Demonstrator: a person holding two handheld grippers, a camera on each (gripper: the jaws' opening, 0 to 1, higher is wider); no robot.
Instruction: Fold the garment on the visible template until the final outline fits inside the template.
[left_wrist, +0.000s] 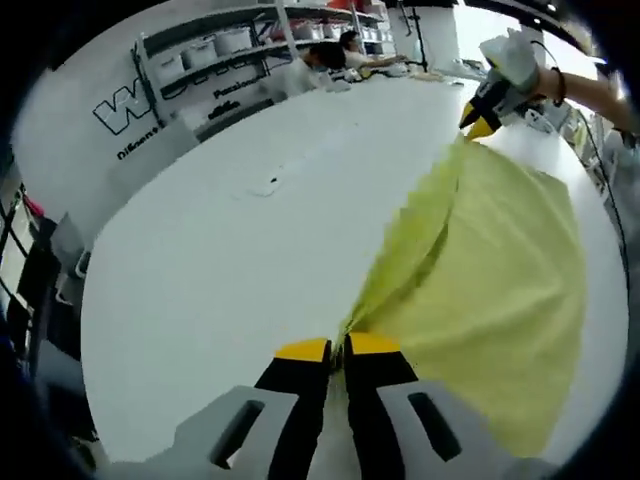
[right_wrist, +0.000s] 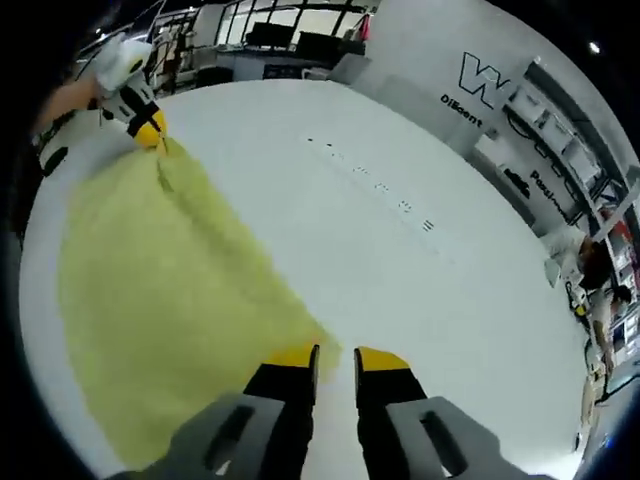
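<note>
A pale yellow garment (left_wrist: 490, 270) lies spread on the white table (left_wrist: 220, 270). One of its edges is pulled straight between the two grippers. My left gripper (left_wrist: 338, 348) is shut on the garment's near corner, its yellow-tipped jaws almost together. My right gripper (left_wrist: 480, 122) shows at the far corner of the cloth, held by a hand. In the right gripper view the garment (right_wrist: 170, 290) spreads to the left. My right gripper (right_wrist: 337, 358) pinches its near corner with jaws slightly apart, while the left gripper (right_wrist: 150, 128) grips the far corner.
Faint dark marks (right_wrist: 385, 188) run in a line across the table, also seen as marks (left_wrist: 268, 186). Shelves with white bins (left_wrist: 215, 45) and a seated person (left_wrist: 330, 58) are beyond the far edge. A wall with lettering (right_wrist: 475, 85) stands behind.
</note>
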